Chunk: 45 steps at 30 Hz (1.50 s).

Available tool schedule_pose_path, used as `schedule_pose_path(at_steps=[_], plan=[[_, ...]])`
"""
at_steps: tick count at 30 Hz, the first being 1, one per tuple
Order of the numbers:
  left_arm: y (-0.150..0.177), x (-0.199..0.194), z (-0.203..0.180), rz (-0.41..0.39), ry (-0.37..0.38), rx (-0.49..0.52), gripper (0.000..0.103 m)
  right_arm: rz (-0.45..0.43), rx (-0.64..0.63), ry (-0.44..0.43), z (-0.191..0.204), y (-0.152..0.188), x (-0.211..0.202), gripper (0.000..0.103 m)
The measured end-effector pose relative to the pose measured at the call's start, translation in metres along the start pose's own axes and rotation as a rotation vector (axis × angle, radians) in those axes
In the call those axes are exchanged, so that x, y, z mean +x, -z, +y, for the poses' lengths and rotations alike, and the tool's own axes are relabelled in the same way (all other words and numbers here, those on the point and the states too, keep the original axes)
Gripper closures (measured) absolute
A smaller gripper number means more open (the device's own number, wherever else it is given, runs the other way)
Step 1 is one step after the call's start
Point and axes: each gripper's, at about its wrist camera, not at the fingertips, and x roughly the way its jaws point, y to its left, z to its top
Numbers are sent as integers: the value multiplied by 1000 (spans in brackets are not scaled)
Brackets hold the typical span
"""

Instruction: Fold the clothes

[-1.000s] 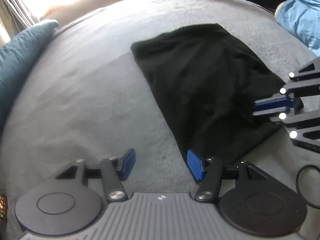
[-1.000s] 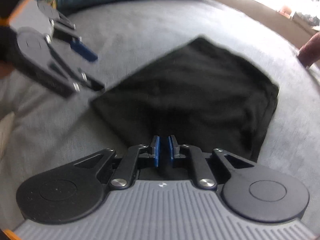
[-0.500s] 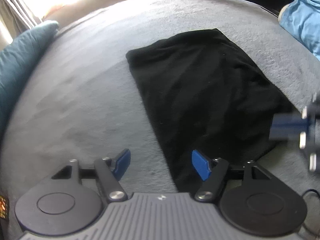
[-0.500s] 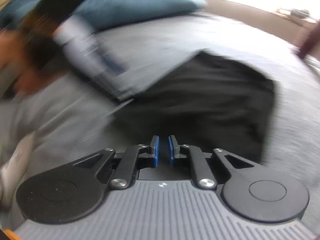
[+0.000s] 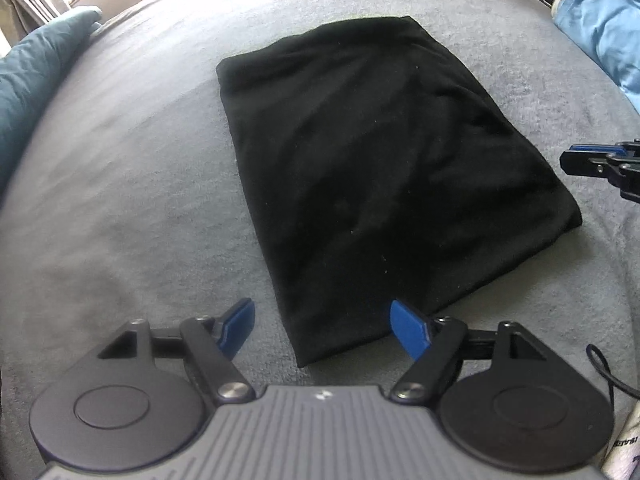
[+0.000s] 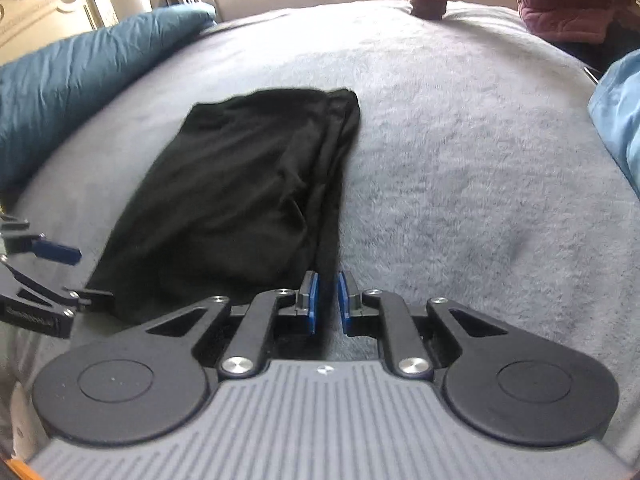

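The right gripper [image 6: 325, 300] has let go of the black garment [image 5: 372, 168] and swung out past its right edge, jaws nearly closed on nothing. The left gripper [image 5: 322, 326] is opening, its blue pads empty astride the garment's near corner. The garment lies folded into a flat rectangle on the grey blanket [image 5: 120, 184], so this fold looks finished.

Bare grey blanket [image 6: 460, 168] rings the black garment [image 5: 372, 168]; teal pillow [image 6: 80, 80] borders 1 side.
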Motion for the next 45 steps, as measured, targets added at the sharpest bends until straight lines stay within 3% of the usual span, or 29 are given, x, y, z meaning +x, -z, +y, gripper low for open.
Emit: schedule_pose_path(at_steps=[36, 39, 41, 45], plan=[[-3, -8, 1, -10, -40, -1, 26, 44, -59, -16, 20, 0, 1, 92], [-4, -10, 8, -25, -12, -22, 26, 43, -55, -22, 19, -1, 0, 92], [-7, -10, 21, -54, 48, -59, 26, 36, -45, -43, 14, -6, -1, 92], [-18, 2, 59, -106, 132, -164, 23, 12, 56, -150, -14, -29, 6, 87]])
